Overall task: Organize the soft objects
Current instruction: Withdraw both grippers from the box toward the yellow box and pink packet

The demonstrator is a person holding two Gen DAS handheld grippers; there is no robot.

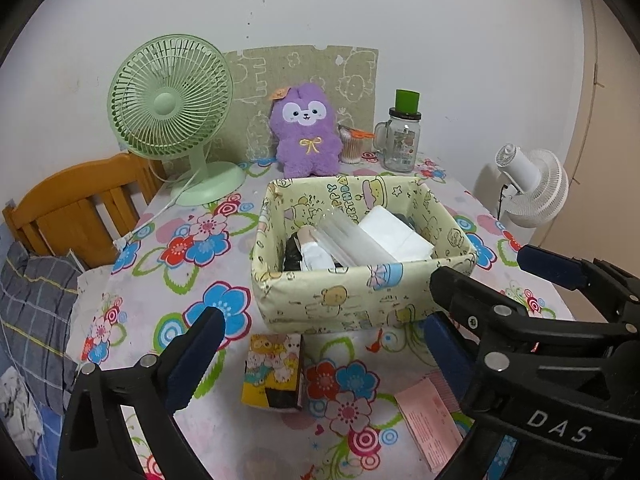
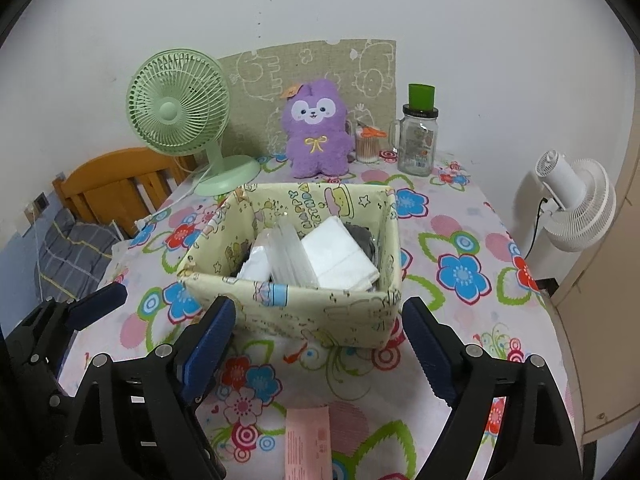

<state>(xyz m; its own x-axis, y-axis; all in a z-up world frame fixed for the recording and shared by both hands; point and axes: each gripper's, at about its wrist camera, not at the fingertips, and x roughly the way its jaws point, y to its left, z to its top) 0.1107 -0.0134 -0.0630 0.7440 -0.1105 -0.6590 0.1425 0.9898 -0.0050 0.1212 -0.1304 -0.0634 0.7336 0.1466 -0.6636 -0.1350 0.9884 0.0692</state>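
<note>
A pale yellow cartoon-print fabric basket (image 1: 320, 304) (image 2: 304, 312) stands mid-table and holds a white tissue pack (image 1: 396, 232) (image 2: 338, 254), a clear plastic packet (image 1: 352, 240) (image 2: 290, 252) and dark items. A purple plush toy (image 1: 306, 130) (image 2: 318, 132) sits upright at the back. A yellow cartoon tissue pack (image 1: 274, 372) lies in front of the basket, between my left gripper's fingers. My left gripper (image 1: 320, 352) is open and empty. My right gripper (image 2: 320, 356) is open and empty, just before the basket. A pink packet (image 1: 430, 424) (image 2: 308, 444) lies near the front edge.
A green desk fan (image 1: 172, 108) (image 2: 180, 116) stands back left. A glass jar with a green lid (image 1: 402, 136) (image 2: 418, 136) and a cotton-swab cup (image 1: 352, 146) (image 2: 368, 144) stand back right. A wooden chair (image 1: 76, 204) is left, a white fan (image 2: 576, 204) right.
</note>
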